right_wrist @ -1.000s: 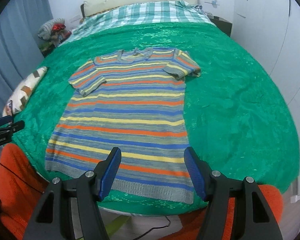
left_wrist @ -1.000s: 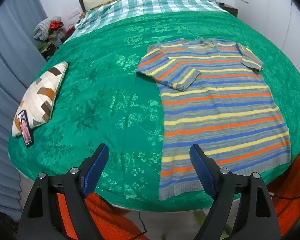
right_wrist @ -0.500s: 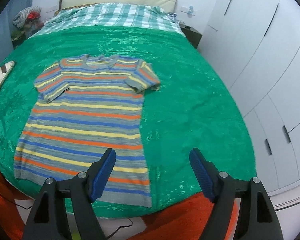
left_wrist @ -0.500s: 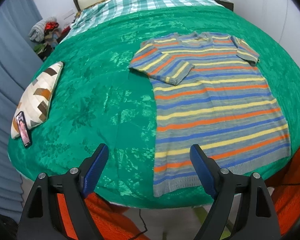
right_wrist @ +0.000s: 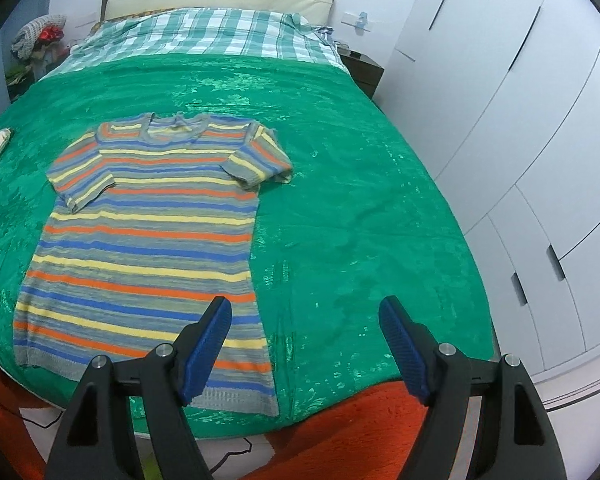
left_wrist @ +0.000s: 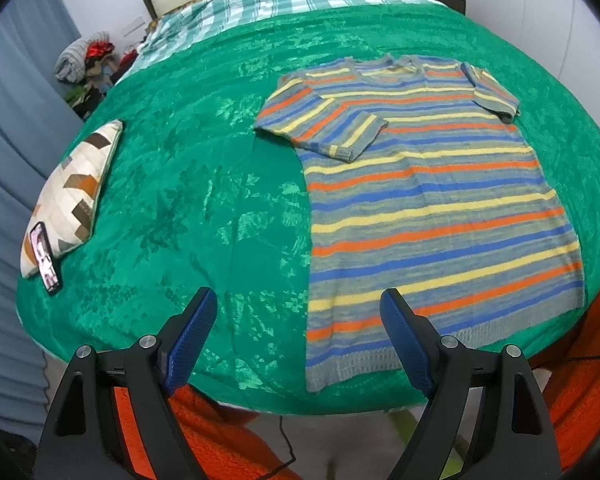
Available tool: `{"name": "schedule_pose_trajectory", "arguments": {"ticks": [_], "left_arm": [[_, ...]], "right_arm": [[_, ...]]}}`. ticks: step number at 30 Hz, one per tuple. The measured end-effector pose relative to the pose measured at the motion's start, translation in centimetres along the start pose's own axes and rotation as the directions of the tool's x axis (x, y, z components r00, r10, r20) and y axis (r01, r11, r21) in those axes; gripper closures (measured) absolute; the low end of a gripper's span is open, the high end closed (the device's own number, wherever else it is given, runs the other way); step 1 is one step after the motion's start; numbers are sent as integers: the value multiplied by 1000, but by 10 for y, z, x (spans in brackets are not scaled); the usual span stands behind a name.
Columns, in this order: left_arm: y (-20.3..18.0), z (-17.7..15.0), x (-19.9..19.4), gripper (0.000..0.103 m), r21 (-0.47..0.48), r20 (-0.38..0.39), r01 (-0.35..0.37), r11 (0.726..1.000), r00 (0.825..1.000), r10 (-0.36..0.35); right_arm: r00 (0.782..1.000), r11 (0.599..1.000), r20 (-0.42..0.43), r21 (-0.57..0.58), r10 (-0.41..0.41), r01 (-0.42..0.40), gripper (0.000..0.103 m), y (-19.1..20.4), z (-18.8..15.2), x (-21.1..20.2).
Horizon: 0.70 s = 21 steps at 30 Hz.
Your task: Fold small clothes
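— Where is the shirt [left_wrist: 424, 216]?

— Flat on the green blanket [left_wrist: 188, 184], face up, hem toward the foot of the bed, neck toward the checked sheet [right_wrist: 204, 36]. Both short sleeves are turned in over the chest. It is striped in orange, yellow and blue on grey.

— And the grippers?

— The left gripper [left_wrist: 296, 332] hangs above the foot edge, jaws wide, with nothing between them. The shirt's near left corner shows between its blue pads [left_wrist: 400, 332], but lower down, on the bed. The right gripper [right_wrist: 304, 340] also stands wide and empty, over bare blanket just beside the shirt's right edge; its left pad overlaps the hem in the view, though I can't tell that it touches.

— Anything else on the bed?

— A patterned cushion [left_wrist: 72, 196] at the left edge, with a phone [left_wrist: 46, 258] leaning against it. White wardrobe doors [right_wrist: 520, 128] stand along the right side. Orange fabric [right_wrist: 352, 428] shows below the foot of the bed.
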State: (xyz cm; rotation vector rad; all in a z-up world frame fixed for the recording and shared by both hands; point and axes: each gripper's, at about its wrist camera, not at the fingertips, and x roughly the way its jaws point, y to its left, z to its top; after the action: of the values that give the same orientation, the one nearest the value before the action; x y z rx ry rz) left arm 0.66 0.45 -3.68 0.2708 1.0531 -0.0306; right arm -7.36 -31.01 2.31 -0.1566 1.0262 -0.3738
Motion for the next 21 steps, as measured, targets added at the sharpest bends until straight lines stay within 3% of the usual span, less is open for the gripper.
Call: {"name": "schedule_pose_trajectory", "arguments": {"ticks": [12,16,18,21], "left_arm": [[-2,2,17,15,54,-13,16,998,1000,-15],[15,35,13,15,79,67,73,994,995,-78],[15,60,10,12,119,123,130,984,982,-145],[-11,93,27,11,270,156,153,951,967,-200]], "right_arm": [[1000,1000,-25,4,2,-2,27,0,0,9],[998,999,-46,11,37,-36,27,4,-5,20],[997,998,-55,20,61,-60,27,6,-9,26],[991,994,-79,31,104,-102,27,11,-15,36]]}}
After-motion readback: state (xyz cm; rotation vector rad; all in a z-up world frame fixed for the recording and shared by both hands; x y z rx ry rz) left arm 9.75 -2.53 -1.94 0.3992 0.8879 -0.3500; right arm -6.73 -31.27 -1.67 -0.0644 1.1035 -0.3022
